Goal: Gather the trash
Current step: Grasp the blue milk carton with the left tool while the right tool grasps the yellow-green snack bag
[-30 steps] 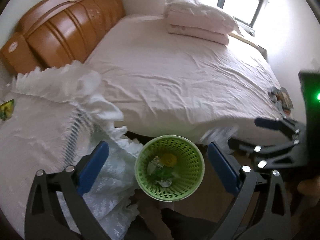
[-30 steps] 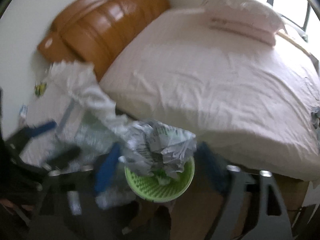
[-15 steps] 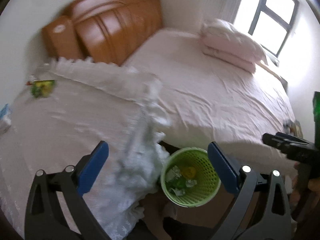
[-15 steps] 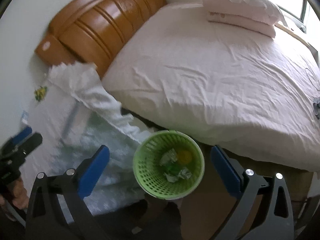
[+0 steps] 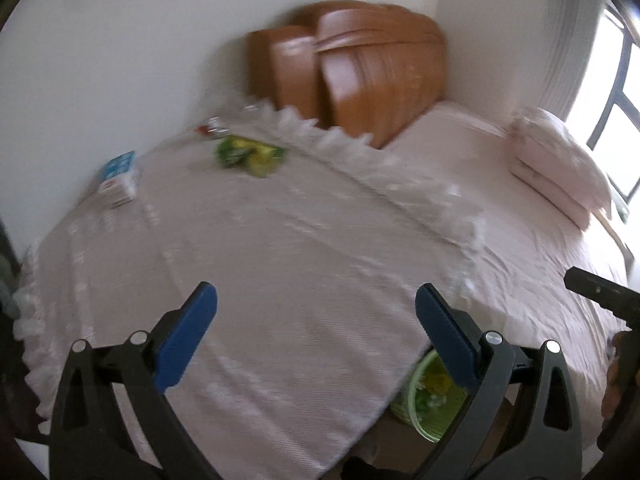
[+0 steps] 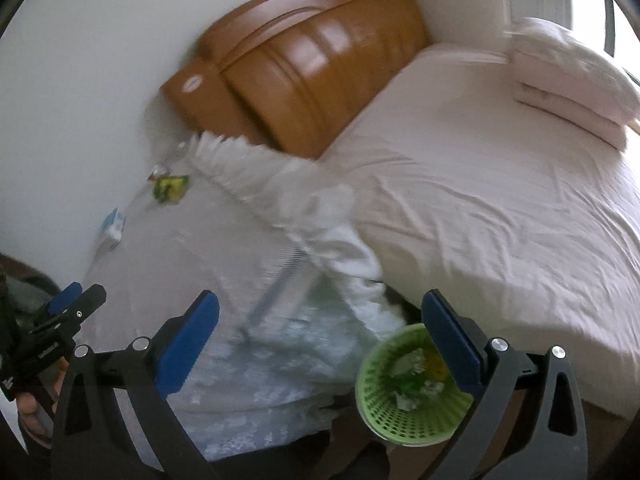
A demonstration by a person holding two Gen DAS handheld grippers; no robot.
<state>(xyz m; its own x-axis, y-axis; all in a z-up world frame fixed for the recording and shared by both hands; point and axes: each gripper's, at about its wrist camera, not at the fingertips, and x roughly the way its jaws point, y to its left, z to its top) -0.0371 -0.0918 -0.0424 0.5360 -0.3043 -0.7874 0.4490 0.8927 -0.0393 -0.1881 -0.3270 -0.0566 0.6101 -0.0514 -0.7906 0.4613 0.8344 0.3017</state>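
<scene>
Sunlit bedroom (image 6: 500, 208), wooden headboard (image 6: 304, 68)

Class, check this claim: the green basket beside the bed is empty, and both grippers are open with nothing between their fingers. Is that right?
Not quite. The green basket is not empty: the right wrist view shows crumpled scraps in it. The rest stands: left gripper and right gripper are open, holding nothing.

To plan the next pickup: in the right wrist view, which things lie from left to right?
Left gripper → blue-and-white packet → green-yellow wrapper → wooden headboard → green basket → folded pink bedding.
</scene>
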